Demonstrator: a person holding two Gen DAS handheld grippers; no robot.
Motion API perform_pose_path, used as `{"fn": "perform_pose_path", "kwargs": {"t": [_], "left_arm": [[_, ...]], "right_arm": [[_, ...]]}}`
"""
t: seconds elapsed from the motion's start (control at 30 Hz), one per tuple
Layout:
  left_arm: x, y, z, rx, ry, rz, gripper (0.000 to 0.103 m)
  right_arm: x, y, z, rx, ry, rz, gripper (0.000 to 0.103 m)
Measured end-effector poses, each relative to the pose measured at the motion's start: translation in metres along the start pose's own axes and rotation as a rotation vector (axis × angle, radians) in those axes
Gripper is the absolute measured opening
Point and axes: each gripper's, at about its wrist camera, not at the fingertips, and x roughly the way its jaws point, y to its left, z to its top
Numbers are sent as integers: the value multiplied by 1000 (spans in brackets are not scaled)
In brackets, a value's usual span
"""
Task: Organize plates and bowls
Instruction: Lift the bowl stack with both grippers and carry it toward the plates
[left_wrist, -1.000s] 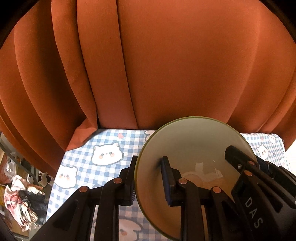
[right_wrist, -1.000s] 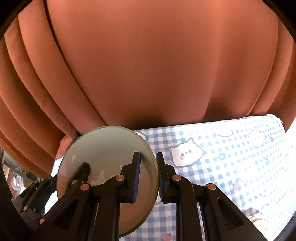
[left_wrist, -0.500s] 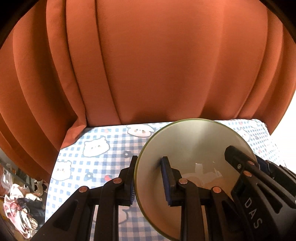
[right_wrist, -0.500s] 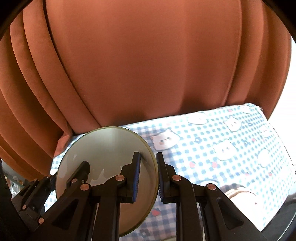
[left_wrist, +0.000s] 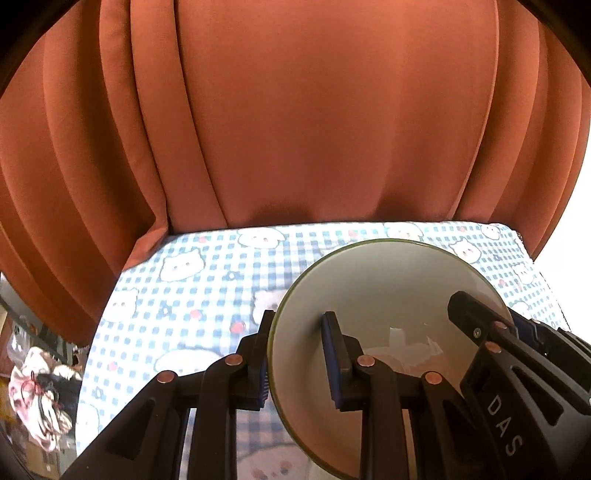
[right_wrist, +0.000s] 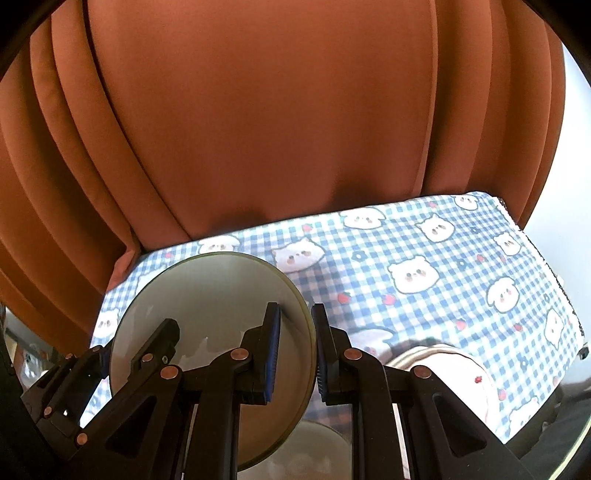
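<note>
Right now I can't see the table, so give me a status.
Both tools, left and right, shut on one bowl's opposite rims. Bowl held above checked cloth. Another dish lies below right.

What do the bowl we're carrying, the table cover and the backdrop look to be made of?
Bowl: likely glazed ceramic; pale glossy inside with window reflections and a thin olive rim, though melamine can't be ruled out. Tablecloth: soft printed fabric, blue check with cartoon animal faces, matte, edge trim at the right side. Curtain: rust-orange cloth, matte, hanging in deep vertical folds.
</note>
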Motion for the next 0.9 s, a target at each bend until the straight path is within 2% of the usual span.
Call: {"fn": "perform_pose_path", "kwargs": {"t": [0.47,0.9], "left_arm": [[-14,-33,-67,-81,70,81,24],[-7,-28,-108,-155,154,127,25]], "right_arm": [[-6,-45,-55,-91,79,86,21],[5,-42,-88,-194,164,130,20]]}}
